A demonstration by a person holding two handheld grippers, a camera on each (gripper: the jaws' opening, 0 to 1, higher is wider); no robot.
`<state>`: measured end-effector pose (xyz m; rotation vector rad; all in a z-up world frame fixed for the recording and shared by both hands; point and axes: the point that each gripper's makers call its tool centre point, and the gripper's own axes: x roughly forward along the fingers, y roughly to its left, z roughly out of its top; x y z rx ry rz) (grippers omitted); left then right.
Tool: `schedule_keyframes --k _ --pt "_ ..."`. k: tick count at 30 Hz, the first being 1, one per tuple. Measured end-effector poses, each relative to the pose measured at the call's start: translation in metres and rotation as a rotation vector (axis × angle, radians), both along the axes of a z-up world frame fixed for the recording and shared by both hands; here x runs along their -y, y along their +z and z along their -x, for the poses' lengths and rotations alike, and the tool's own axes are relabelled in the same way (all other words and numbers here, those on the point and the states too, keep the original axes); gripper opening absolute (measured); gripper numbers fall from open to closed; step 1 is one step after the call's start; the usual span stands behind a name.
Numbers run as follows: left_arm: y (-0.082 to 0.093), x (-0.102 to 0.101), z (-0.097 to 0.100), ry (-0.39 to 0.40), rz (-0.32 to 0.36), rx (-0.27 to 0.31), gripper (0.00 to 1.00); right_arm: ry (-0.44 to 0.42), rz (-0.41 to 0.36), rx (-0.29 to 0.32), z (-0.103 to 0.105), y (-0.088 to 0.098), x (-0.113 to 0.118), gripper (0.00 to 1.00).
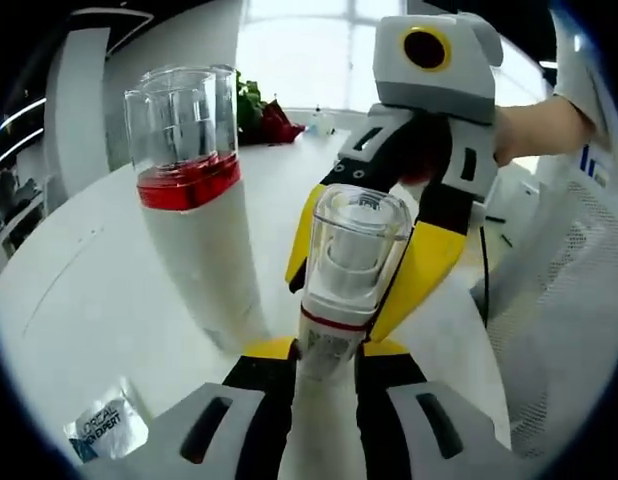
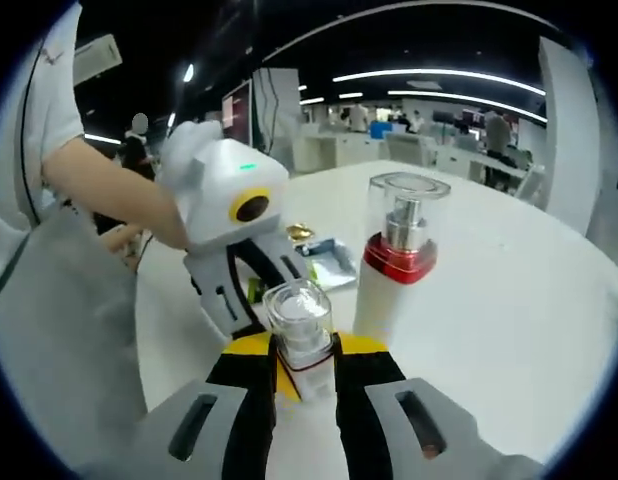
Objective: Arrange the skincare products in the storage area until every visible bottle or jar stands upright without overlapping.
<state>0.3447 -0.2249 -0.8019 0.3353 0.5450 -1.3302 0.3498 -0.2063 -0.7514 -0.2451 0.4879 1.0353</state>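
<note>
Reads "L'ORÉAL" over "MEN EXPERT" on a silvery sample sachet [image 1: 109, 428] lying flat on the white table [image 1: 79, 300], low in the left gripper view. Shows fine print on the label of the small clear-capped bottle [image 1: 334, 300], too small to read. Nothing legible in the right gripper view.

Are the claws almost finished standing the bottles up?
Partly. The tall white pump bottle with red collar and clear cap already stands upright on the round white table. Both the left claw and right claw are closed on a smaller white clear-capped bottle, which isn't set down yet. A L'Oreal sachet lies flat.
</note>
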Motion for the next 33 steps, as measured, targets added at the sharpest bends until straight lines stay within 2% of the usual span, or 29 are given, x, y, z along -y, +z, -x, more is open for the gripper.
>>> schedule_keyframes --k 7,14,25,33 --pt "-0.002 -0.002 -0.013 0.039 0.011 -0.024 0.24 0.006 0.006 0.014 -0.006 -0.001 0.002 0.2" --pt "-0.001 -0.001 -0.012 0.048 0.007 -0.022 0.24 0.021 -0.002 0.021 -0.006 0.0 0.002 0.2" --pt "0.001 0.002 -0.014 0.124 -0.042 0.059 0.23 0.115 0.016 0.041 -0.01 -0.001 0.002 0.2" --pt "-0.002 0.001 -0.014 0.177 -0.055 0.063 0.23 0.137 0.014 0.035 -0.008 -0.004 0.001 0.21"
